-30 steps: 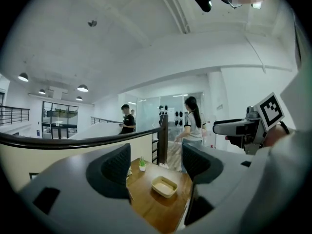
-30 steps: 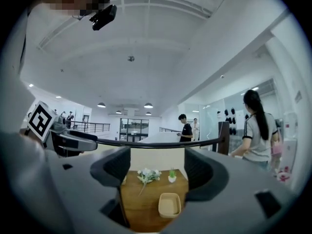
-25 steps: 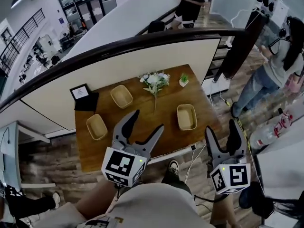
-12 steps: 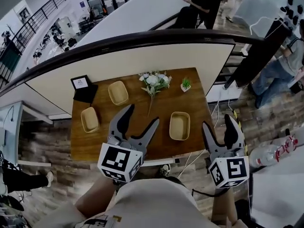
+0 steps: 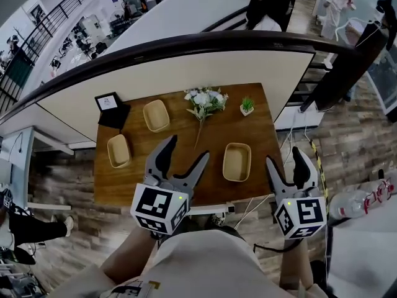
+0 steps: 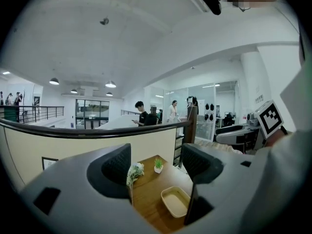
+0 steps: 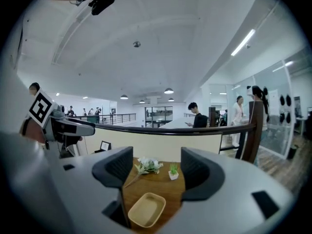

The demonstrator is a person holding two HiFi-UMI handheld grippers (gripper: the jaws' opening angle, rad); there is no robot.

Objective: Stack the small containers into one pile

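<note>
Three small tan containers lie apart on the wooden table: one at the back left, one at the left, one at the right. Both grippers hover above the table's near edge, held by the person. My left gripper is open and empty. In the left gripper view the right container shows low between its jaws. My right gripper stands off the table's right corner with its jaws closing slowly and nothing between them. The same container lies below it.
A spray of white flowers, a tiny potted plant and a black framed card stand along the table's far side. A curved partition with a dark rail runs behind. People stand beyond it. A cable hangs off the front edge.
The head view has swung, so the table sits slightly higher and more centred. Both grippers keep their places before the near edge, and nothing has been taken hold of.
</note>
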